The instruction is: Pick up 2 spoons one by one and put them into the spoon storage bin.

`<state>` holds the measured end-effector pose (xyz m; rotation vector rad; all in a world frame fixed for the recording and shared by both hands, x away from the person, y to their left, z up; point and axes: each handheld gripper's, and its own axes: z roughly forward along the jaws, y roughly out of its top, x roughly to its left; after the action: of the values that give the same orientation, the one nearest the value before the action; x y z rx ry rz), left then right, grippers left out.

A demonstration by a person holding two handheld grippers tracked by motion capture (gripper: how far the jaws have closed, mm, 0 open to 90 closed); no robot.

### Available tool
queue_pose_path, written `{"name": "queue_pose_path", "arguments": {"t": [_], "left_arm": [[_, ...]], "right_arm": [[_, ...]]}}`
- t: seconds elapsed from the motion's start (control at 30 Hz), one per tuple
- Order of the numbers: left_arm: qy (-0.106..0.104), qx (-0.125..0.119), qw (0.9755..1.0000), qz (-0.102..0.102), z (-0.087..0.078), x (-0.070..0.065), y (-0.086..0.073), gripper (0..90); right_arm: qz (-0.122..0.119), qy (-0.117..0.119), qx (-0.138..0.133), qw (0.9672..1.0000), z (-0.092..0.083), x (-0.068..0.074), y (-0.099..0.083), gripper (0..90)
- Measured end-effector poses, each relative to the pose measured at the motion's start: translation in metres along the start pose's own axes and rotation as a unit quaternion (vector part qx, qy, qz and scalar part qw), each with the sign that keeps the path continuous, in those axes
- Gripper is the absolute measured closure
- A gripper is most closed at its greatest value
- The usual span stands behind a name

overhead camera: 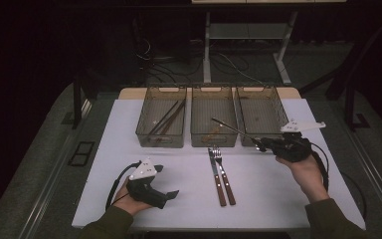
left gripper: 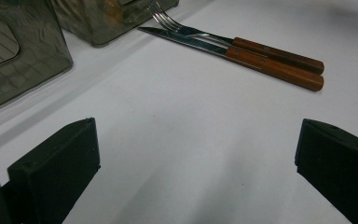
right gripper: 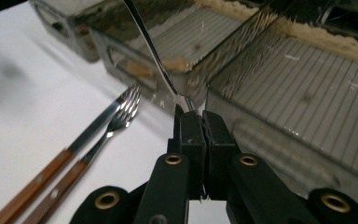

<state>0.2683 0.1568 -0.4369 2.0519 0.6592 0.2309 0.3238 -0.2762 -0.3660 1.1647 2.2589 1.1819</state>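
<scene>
Steel spoon [overhead camera: 231, 129] sits clamped in my right hand-held gripper [overhead camera: 262, 145] over the middle bin [overhead camera: 214, 115]; I tilt it in gently. Left hand-held gripper [left gripper: 193, 161] gapes empty above the counter [left gripper: 191, 121]. Right gripper view: pinch the spoon end firmly.

Wooden-handled knife [overhead camera: 217, 174] and fork [overhead camera: 224, 175] side by side; three trays [overhead camera: 161, 140] behind.
</scene>
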Motion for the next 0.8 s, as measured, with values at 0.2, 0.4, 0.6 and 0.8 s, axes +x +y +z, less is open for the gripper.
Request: {"name": "queue_pose_path", "arguments": {"t": [0.2,0.4,0.6,0.8], "left_arm": [[-0.002,0.002,1.0,-0.001,0.0,0.0,0.0,0.0],[-0.002,0.002,1.0,0.002,0.0,-0.001,0.0,0.0],[-0.003,0.003,1.0,0.003,0.001,-0.001,0.0,0.0],[-0.004,0.004,1.0,0.004,0.001,-0.001,0.0,0.0]], "right_arm": [[0.007,-0.014,-0.007,0.9999,0.023,0.0,0.021,88.2],[0.005,-0.025,0.0,0.9997,0.047,0.004,0.038,88.2],[0.006,-0.039,0.006,0.9992,0.067,0.007,0.048,88.1],[0.008,-0.049,0.01,0.9987,0.082,0.007,0.055,88.1]]}}
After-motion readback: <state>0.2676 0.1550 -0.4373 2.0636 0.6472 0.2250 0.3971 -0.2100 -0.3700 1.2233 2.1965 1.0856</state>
